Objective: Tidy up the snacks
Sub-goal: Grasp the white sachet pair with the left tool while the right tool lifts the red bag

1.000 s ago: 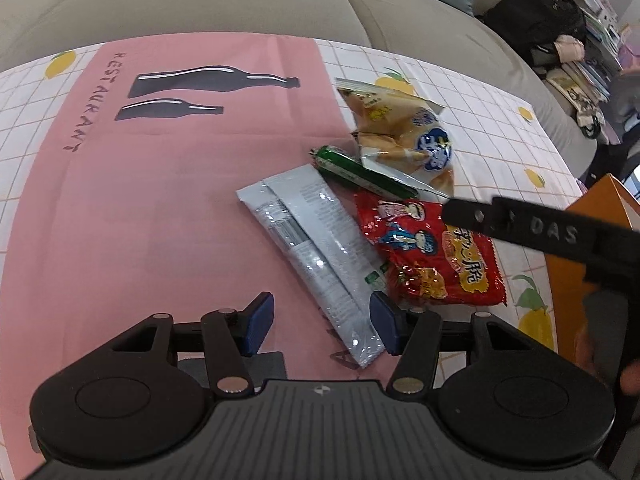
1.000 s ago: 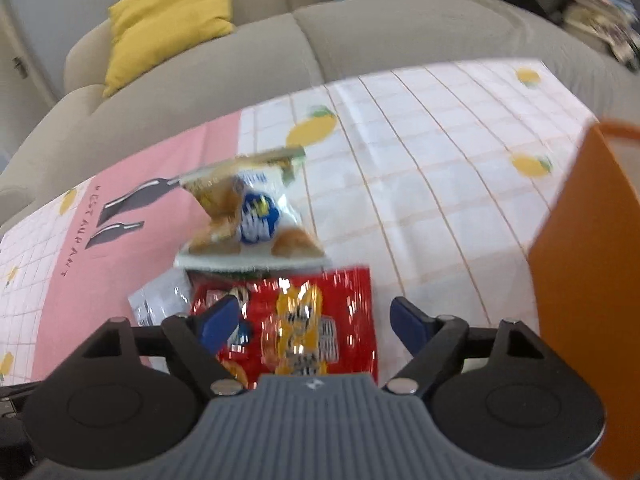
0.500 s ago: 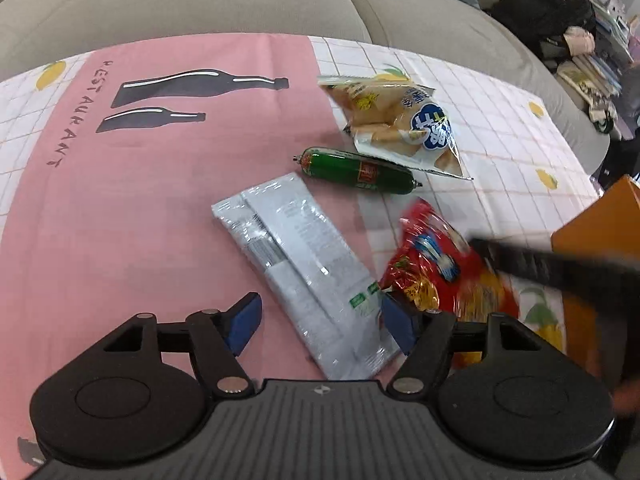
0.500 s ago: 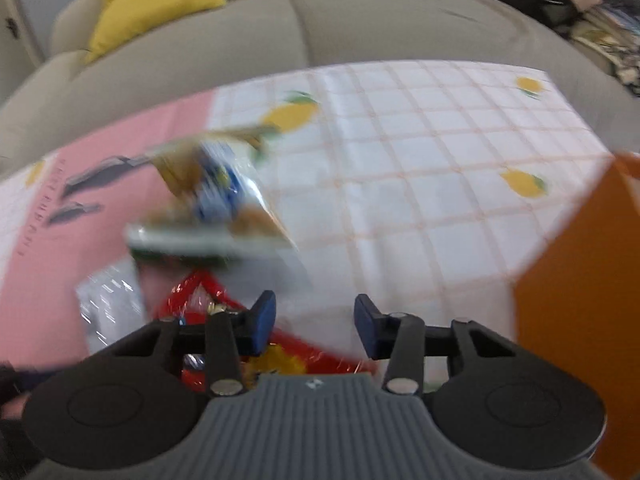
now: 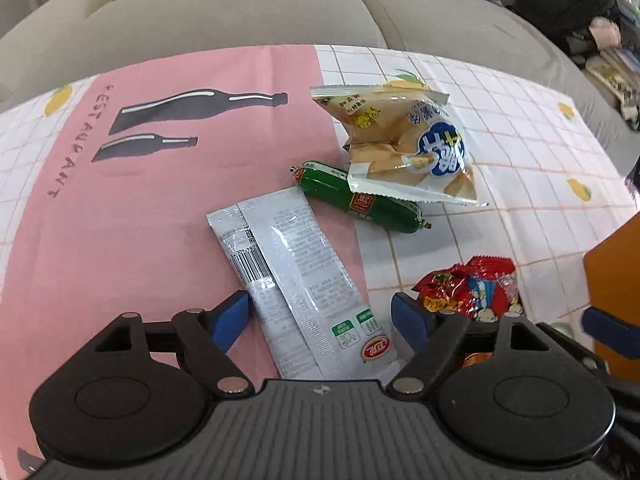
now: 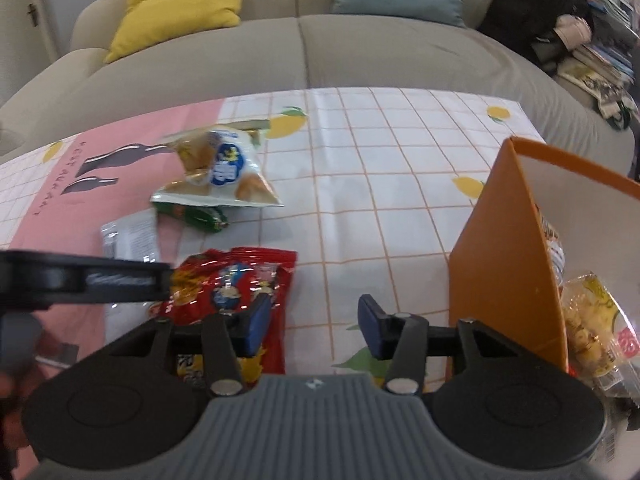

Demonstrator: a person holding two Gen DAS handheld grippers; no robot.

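- The orange box (image 6: 506, 256) is standing on the surface (image 6: 380, 184) just right of the right gripper (image 6: 314, 322); only the right wrist view is showing the snack bags inside it.
- The silver packet (image 5: 296, 280) is lying between the wide-spread fingers of the left gripper (image 5: 324, 316), its long axis running away and leftward.
- The red snack bag (image 6: 236, 292) is lying under the right gripper's left finger, the jaws standing apart and holding nothing.
- The green sausage (image 5: 360, 200) is pointing diagonally, partly under the yellow snack bag (image 5: 408, 144).

Both grippers' fingers (image 5: 230, 316) apart, empty
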